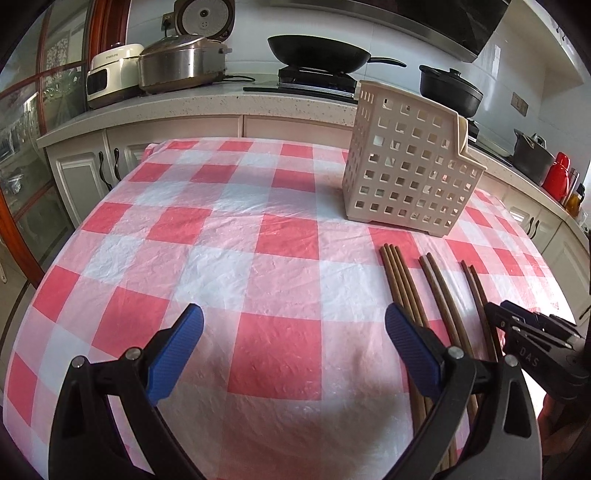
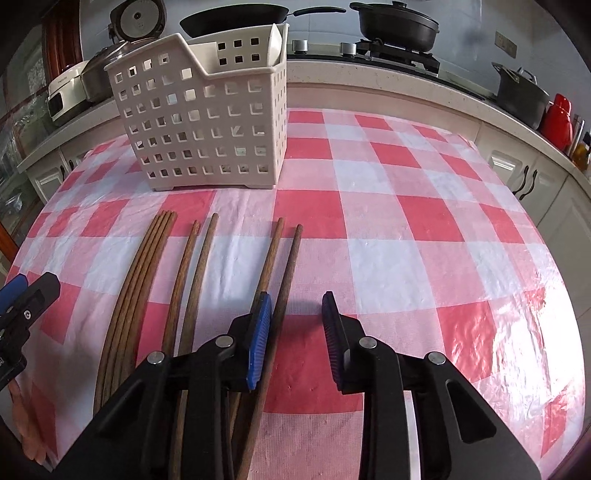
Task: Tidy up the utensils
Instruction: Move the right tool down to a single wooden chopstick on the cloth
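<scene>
Several brown wooden chopsticks [image 2: 192, 280] lie side by side on the red-and-white checked tablecloth [image 2: 406, 229], pointing toward a cream perforated utensil basket [image 2: 207, 122]. In the left wrist view the chopsticks [image 1: 406, 284] lie right of centre and the basket [image 1: 410, 166] stands behind them. My right gripper [image 2: 295, 314] is open and empty, low over the rightmost pair; one stick runs between its fingers. My left gripper [image 1: 293, 325] is open and empty, left of the chopsticks. The right gripper [image 1: 524, 332] also shows at the right edge of the left wrist view.
A kitchen counter [image 1: 221, 103] runs behind the table with rice cookers [image 1: 177, 62], a black wok [image 1: 317, 51], black pots [image 2: 399, 26] and red bottles [image 2: 557, 118]. White cabinets [image 2: 524, 177] stand beyond the table's far and right edges.
</scene>
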The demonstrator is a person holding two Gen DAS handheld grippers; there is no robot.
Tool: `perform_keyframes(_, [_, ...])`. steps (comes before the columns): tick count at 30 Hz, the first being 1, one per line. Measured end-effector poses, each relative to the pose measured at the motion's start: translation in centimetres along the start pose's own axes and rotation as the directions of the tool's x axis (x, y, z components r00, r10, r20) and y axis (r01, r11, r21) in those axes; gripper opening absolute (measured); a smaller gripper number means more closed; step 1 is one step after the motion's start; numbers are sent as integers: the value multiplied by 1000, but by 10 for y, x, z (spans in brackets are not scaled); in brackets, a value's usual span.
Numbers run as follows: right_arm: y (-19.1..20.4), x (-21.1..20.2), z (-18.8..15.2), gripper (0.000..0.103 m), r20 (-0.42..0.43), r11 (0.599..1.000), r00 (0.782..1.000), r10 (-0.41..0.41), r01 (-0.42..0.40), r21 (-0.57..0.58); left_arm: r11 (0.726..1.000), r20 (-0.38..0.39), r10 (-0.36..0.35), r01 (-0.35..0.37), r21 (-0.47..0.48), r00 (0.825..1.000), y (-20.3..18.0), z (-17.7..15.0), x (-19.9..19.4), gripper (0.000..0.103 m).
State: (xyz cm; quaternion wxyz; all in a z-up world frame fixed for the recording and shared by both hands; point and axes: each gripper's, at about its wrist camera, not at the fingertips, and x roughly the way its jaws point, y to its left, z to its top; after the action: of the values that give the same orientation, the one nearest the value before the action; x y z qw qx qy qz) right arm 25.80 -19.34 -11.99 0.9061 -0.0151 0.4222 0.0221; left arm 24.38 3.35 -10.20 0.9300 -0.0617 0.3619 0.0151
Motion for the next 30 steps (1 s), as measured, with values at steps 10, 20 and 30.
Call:
perform_keyframes(10, [-1,5,6,7,-6,999,1000,30,-30,-32,998,-62,-28,32,57,998,-13,-6,9,95])
perform_keyframes(20, [-22,-3,-5,7,-4,996,996,90,-90,-8,996,-111,-21,30,80,994,-35,5,34,83])
perform_keyframes(30, [-29,-4,-7,7,3,989,989,149,-149,7,996,-138,0,13,90,990,-48,15,52,76])
